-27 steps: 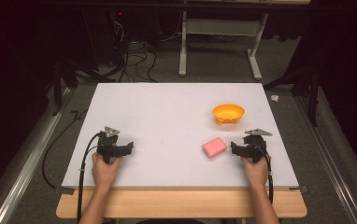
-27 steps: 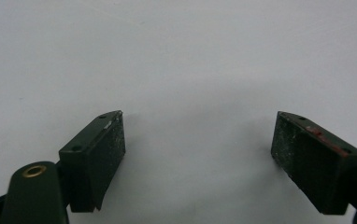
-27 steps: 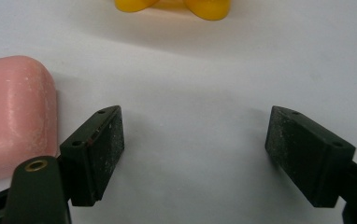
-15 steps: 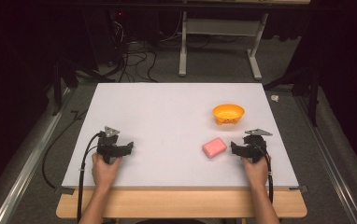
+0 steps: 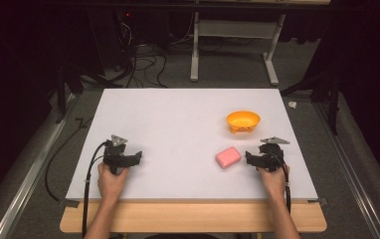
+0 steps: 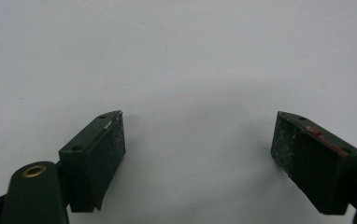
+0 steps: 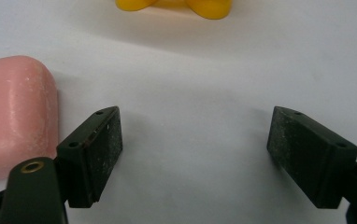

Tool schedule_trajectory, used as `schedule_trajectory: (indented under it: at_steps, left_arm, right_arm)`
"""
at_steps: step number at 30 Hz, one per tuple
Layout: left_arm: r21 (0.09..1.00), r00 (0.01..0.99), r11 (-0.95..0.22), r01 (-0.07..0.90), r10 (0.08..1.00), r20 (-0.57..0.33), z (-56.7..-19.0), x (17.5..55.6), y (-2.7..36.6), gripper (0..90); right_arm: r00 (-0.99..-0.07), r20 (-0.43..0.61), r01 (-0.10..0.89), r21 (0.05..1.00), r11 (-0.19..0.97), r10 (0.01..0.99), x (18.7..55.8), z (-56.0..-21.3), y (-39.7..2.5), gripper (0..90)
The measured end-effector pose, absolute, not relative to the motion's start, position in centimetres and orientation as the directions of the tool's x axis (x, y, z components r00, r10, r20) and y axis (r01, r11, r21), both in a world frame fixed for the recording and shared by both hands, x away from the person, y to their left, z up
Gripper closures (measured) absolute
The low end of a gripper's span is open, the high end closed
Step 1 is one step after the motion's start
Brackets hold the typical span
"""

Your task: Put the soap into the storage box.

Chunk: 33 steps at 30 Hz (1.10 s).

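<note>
A pink soap bar (image 5: 228, 157) lies on the white table (image 5: 178, 124), right of centre near the front. An orange bowl (image 5: 243, 121) stands behind it. My right gripper (image 5: 257, 158) rests on the table just right of the soap, apart from it, jaws open with nothing between them. In the right gripper view (image 7: 193, 158) the soap (image 7: 13, 116) lies left of the left jaw and the bowl's feet (image 7: 176, 5) show at the top. My left gripper (image 5: 128, 158) rests at the front left, open over bare table (image 6: 197, 158).
A wooden board (image 5: 193, 219) sticks out under the table's front edge. Cables (image 5: 143, 64) and a metal stand (image 5: 233, 35) sit on the floor behind the table. Dark rails (image 5: 24, 184) run along both sides.
</note>
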<state>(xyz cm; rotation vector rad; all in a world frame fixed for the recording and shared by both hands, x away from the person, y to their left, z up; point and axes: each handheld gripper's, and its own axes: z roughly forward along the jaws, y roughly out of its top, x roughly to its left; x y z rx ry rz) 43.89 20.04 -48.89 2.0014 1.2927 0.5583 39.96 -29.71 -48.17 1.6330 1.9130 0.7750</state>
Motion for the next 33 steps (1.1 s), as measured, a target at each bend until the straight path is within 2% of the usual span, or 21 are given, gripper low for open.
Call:
schedule_trajectory:
  at_steps: [16, 33]
  left_arm:
    - [0.735, 0.416, -0.278, 0.619, 0.909, -0.007, -48.9, 43.9, 20.1, 18.0]
    - [0.735, 0.416, -0.278, 0.619, 0.909, -0.007, -48.9, 43.9, 20.1, 18.0]
  right_arm:
    - [-0.170, 0.042, 0.687, 0.721, 0.088, 0.985, 39.1, -46.9, -29.7, 15.2]
    - [-0.268, 0.082, 0.635, 0.764, 0.112, 0.960, 37.7, -45.0, -27.7, 14.4]
